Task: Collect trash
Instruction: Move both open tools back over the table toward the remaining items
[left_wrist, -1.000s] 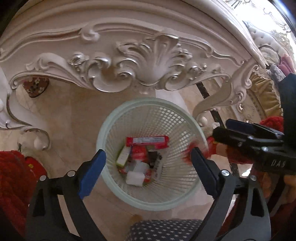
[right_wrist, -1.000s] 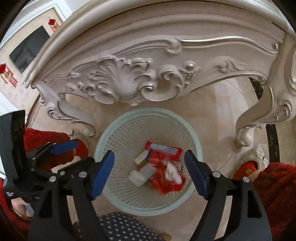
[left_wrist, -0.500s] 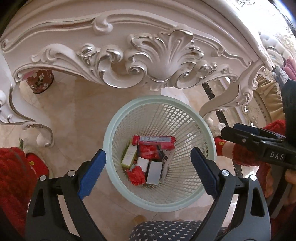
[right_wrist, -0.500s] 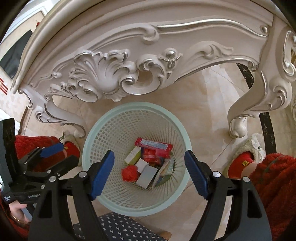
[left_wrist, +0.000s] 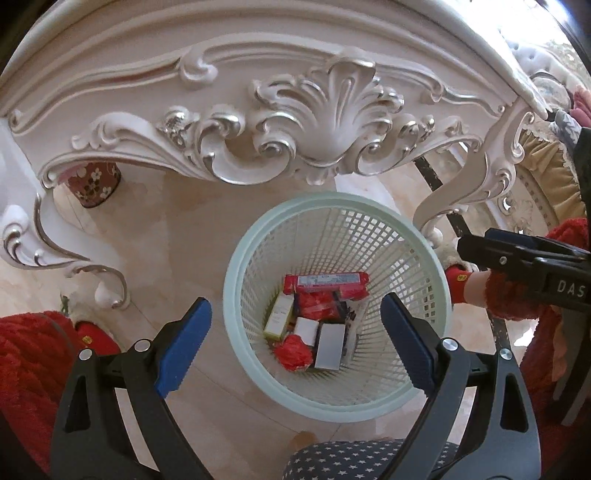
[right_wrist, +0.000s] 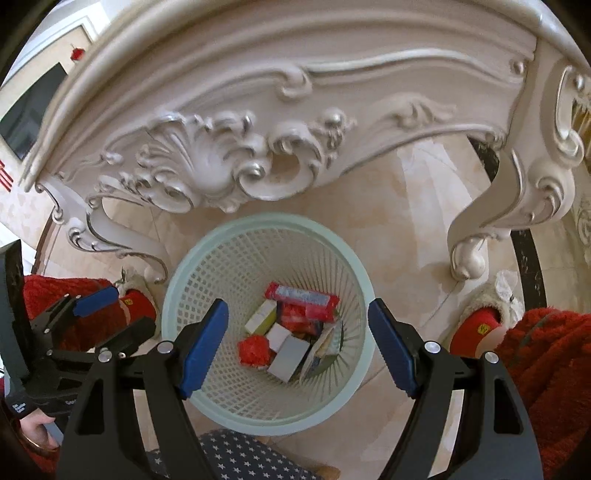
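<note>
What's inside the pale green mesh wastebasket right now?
Inside the pale green mesh wastebasket: a long red wrapper, a crumpled red wrapper, a grey card and a yellow-white box. Anything beneath this pile is covered.

Pale mint, cream and silver, with strong reds and blues

The lattice basket (left_wrist: 236, 295) is pale mint green; in it lie a red wrapper with a white label (left_wrist: 325, 282), a crumpled red scrap (left_wrist: 293, 350), a grey-faced box (left_wrist: 328, 347) and a white-and-yellow-green box (left_wrist: 279, 319). The carved table (left_wrist: 314, 125) is cream with silver-touched scrolls, the floor (left_wrist: 166, 229) glossy beige marble with a black band. Each gripper (left_wrist: 295, 343) (right_wrist: 299, 345) is black with blue pads. Sleeves (right_wrist: 546, 354) are fluffy red; a near cushion (right_wrist: 243, 458) is navy with white stars; a far pot (left_wrist: 94, 184) is dark red with white flowers.
</note>
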